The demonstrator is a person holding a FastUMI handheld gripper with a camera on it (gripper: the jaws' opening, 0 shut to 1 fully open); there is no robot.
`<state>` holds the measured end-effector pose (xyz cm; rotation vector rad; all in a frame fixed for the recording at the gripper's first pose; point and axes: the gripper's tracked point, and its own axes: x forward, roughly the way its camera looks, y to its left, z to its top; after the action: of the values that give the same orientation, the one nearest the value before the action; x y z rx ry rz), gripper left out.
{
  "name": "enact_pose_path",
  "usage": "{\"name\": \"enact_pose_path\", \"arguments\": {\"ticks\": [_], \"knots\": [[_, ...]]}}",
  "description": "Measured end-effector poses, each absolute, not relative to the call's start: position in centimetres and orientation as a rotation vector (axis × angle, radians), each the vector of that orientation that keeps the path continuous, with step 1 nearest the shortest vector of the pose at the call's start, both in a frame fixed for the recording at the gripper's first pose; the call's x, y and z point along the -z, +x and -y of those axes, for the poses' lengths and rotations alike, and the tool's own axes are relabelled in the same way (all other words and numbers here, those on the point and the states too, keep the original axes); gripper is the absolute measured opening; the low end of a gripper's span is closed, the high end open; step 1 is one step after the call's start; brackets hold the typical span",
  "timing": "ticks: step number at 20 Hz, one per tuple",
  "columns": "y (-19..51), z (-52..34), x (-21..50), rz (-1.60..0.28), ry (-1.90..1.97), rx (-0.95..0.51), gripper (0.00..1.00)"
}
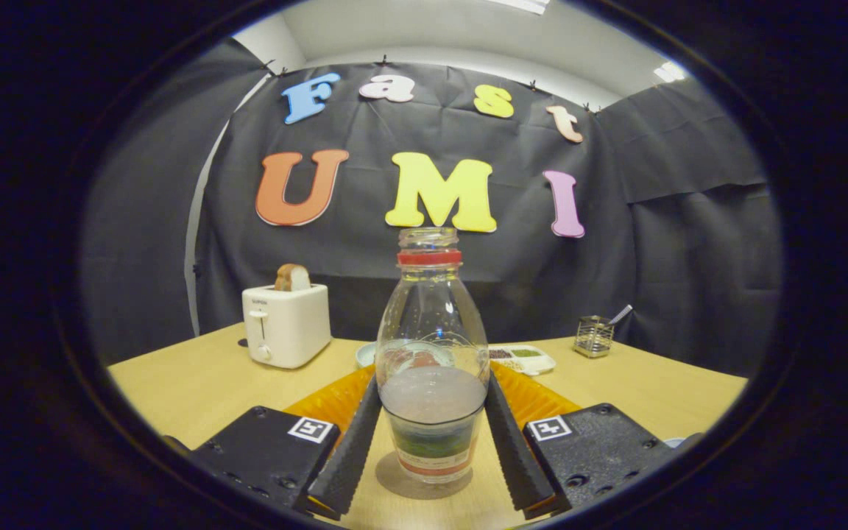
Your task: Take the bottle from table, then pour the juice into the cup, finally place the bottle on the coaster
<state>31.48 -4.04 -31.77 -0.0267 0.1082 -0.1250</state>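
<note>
A clear bottle (431,324) with a red ring at its open neck stands upright between my fingers, its lower half filled with cloudy greyish juice. My gripper (433,381) is shut on it, one finger against each side at about mid-height. The bottle's base shows just over the wooden table (196,383), with a round shadow beneath it; I cannot tell whether it touches the wood. A ridged orange mat (328,401) lies right behind the bottle and spreads out past both fingers.
A white toaster (285,324) holding a slice of bread stands at the back left. A pale plate (365,355) and a white compartment tray (527,358) lie behind the bottle. A wire holder (592,336) with a utensil stands at the back right.
</note>
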Motion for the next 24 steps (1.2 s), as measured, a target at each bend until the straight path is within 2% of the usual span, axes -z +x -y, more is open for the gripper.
{"name": "enact_pose_path", "arguments": {"ticks": [2,8,12,24], "knots": [[31.7,3.1,32.4,-0.109,0.031,0.09,0.81],[31.7,3.4,34.1,-0.152,0.016,0.104,0.84],[31.2,2.9,33.4,-0.15,-0.003,0.085,1.0],[25.6,2.2,27.7,-0.079,0.088,-0.024,1.0]]}}
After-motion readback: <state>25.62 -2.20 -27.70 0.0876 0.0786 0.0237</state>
